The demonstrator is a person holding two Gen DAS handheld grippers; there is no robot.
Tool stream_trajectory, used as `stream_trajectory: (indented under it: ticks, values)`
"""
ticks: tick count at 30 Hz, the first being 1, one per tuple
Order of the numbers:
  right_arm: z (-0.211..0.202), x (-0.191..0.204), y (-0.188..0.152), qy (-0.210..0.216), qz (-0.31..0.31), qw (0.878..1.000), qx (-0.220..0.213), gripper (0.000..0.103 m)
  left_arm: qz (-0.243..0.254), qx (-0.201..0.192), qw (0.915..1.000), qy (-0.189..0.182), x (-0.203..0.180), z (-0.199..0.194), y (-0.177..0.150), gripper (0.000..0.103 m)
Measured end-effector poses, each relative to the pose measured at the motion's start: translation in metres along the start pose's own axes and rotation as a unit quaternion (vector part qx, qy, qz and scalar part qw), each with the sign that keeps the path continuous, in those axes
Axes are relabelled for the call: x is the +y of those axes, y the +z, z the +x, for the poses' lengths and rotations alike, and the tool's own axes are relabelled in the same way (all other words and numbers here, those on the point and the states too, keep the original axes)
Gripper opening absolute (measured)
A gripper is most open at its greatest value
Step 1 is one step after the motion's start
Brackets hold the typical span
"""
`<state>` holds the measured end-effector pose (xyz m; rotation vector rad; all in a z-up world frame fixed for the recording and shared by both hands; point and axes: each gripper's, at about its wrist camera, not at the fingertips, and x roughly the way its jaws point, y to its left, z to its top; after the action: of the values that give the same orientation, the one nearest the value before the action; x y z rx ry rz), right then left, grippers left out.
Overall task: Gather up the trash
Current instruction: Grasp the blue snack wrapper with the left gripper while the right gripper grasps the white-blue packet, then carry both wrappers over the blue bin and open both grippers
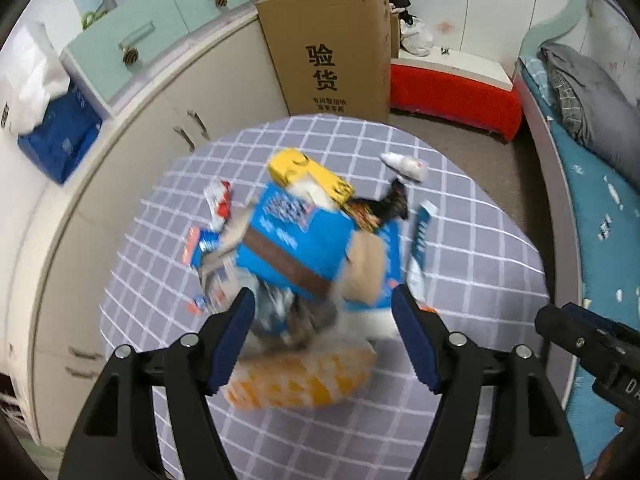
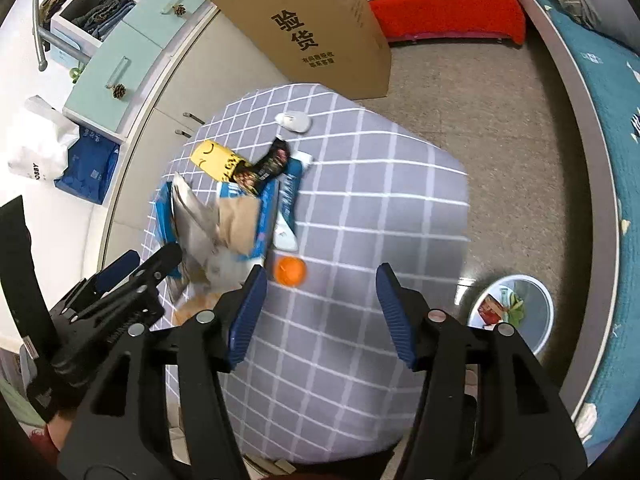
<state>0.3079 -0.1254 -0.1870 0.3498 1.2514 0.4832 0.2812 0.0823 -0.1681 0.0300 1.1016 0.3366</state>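
Note:
A pile of trash lies on a table with a grey checked cloth (image 1: 460, 248): a blue carton (image 1: 296, 236), a yellow box (image 1: 308, 172), an orange-white bag (image 1: 304, 380), a dark wrapper (image 2: 266, 168), a white bottle (image 1: 404, 164) and an orange ball (image 2: 290, 271). My left gripper (image 1: 322, 304) is open just above the near side of the pile, holding nothing. My right gripper (image 2: 320, 280) is open and empty above the bare cloth, right of the pile. A white trash bin (image 2: 516, 308) with some trash stands on the floor at the right.
A large cardboard box (image 1: 332, 48) stands behind the table. White cabinets with mint drawers (image 1: 132, 44) run along the left. A red bench (image 1: 452, 96) and a bed with blue bedding (image 1: 600, 208) are at the right. The other gripper (image 1: 592, 340) shows at the right edge.

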Motion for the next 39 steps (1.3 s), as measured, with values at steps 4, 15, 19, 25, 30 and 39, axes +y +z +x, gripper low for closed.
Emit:
stream_trajectory:
  ticks: [4,15,19,25,30,39]
  values:
    - [0.021,0.012,0.01,-0.008,0.009,1.0,0.004,0.057,0.011,-0.003,0.9999,0.007,0.011,0.012,0.011,0.069]
    - [0.087,0.033,0.041,-0.062,0.013,0.998,0.014,0.056,0.004,0.007,0.9995,-0.032,0.044,0.041,0.028,0.009]
    - [0.106,0.038,0.048,-0.075,0.006,0.997,0.024,0.046,-0.006,-0.012,0.9994,-0.033,0.057,0.036,0.032,0.004]
    - [0.126,0.042,0.05,-0.092,-0.012,0.995,0.037,0.033,-0.036,-0.038,0.9985,-0.019,0.081,0.024,0.037,0.003]
    - [0.131,0.048,0.051,-0.095,-0.038,0.994,0.049,0.014,-0.053,-0.054,0.9971,-0.009,0.089,0.013,0.038,0.002]
    - [0.1,0.034,0.044,-0.029,-0.027,0.998,0.045,0.01,-0.057,-0.093,0.9941,0.004,0.062,-0.027,0.032,0.002]
